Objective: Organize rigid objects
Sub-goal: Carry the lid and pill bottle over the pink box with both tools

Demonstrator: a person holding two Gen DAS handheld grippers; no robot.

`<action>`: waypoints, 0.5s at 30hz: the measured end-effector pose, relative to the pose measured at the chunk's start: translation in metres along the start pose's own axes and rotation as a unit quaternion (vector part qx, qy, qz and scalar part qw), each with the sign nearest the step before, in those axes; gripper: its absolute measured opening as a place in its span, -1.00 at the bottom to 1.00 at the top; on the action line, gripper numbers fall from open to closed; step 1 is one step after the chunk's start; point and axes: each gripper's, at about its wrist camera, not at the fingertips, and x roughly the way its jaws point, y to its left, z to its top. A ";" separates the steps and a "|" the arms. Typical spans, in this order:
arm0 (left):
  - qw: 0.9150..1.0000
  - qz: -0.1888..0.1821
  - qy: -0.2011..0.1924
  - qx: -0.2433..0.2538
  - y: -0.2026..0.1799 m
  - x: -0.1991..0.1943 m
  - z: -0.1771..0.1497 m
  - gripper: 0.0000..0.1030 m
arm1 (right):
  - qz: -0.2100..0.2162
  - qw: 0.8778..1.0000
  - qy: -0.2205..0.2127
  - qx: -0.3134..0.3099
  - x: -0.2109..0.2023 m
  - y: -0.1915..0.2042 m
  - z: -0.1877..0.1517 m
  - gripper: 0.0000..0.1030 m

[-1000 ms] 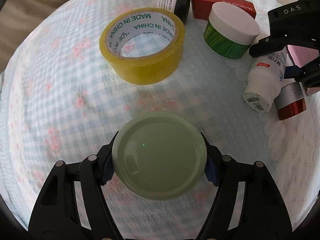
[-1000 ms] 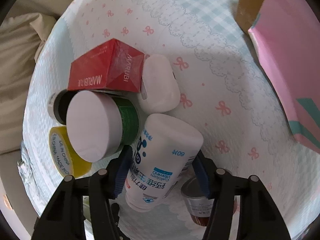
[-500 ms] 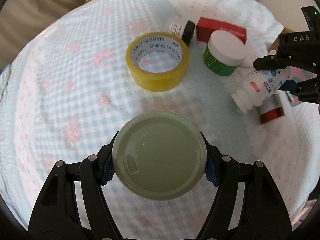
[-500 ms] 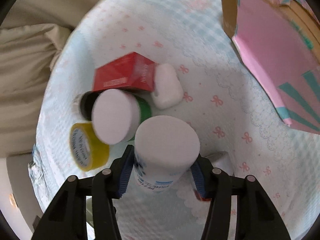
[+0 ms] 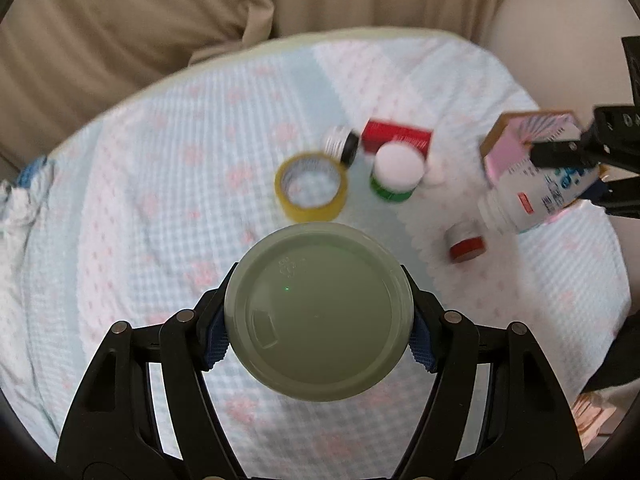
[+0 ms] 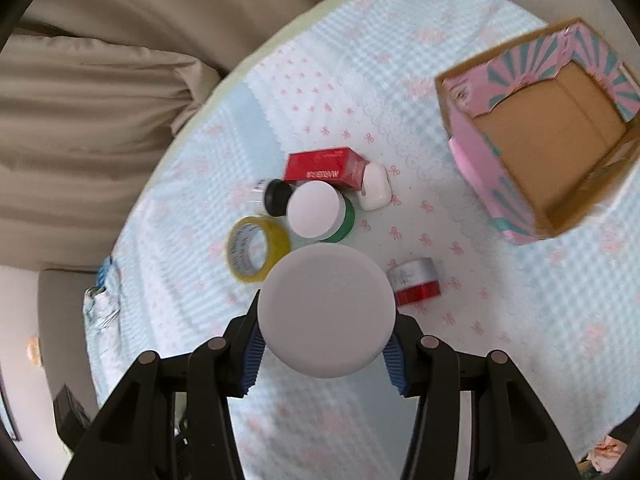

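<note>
While both grippers hang well above the bed [image 5: 120, 184] with its pale blue checked cover and pink bows, each one has something clamped. The left gripper [image 5: 319, 330] has its fingers [image 5: 218, 340] closed in on a round sage-green container [image 5: 319, 316], seen end-on so only the flat disc face shows, and it fills the gap between the blue pads. The right gripper [image 6: 325, 350] has its fingers [image 6: 394, 364] squeezed against a white bottle [image 6: 326, 310]; from the left wrist view that bottle [image 5: 532, 196] sits tilted, cap end lower, with blue print and a small red label. Down on the cover there's a cluster: yellow tape roll [image 6: 256, 254], a white-lidded green jar [image 6: 320, 212] just beside it, a small black-capped bottle [image 6: 276, 198] lying down, a red carton [image 6: 326, 166] behind them, and a white pebble-shaped case [image 6: 374, 186] touching the carton's end. A red and silver can [image 6: 414, 280] lies on its side, apart from that group. Off to the right sits an open pink and teal cardboard box [image 6: 480, 172].
</note>
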 end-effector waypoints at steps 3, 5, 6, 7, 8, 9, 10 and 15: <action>1.000 -0.009 -0.020 0.002 -0.012 -0.026 0.018 0.32 | -0.001 1.000 -0.009 -0.016 -0.038 0.005 0.003 -0.09; 0.999 -0.015 -0.031 0.006 -0.025 -0.039 0.031 0.32 | 0.000 1.000 -0.015 -0.021 -0.060 0.006 0.011 -0.09; 0.999 -0.016 -0.037 0.008 -0.032 -0.044 0.038 0.32 | 0.000 1.000 -0.017 -0.023 -0.073 0.003 0.014 -0.09; 0.999 -0.018 -0.042 0.011 -0.040 -0.049 0.044 0.32 | -0.002 0.999 -0.021 -0.025 -0.086 -0.001 0.016 -0.09; 0.999 -0.019 -0.047 0.013 -0.049 -0.055 0.049 0.32 | -0.004 0.999 -0.023 -0.028 -0.096 -0.005 0.018 -0.09; 0.998 -0.022 -0.050 0.016 -0.059 -0.061 0.056 0.32 | -0.008 0.999 -0.027 -0.033 -0.105 -0.009 0.022 -0.09; 0.998 -0.024 -0.052 0.017 -0.067 -0.063 0.060 0.32 | -0.015 0.999 -0.030 -0.042 -0.118 -0.017 0.027 -0.09; 0.997 -0.031 -0.060 0.021 -0.132 -0.073 0.089 0.32 | -0.042 0.996 -0.026 -0.073 -0.145 -0.054 0.050 -0.09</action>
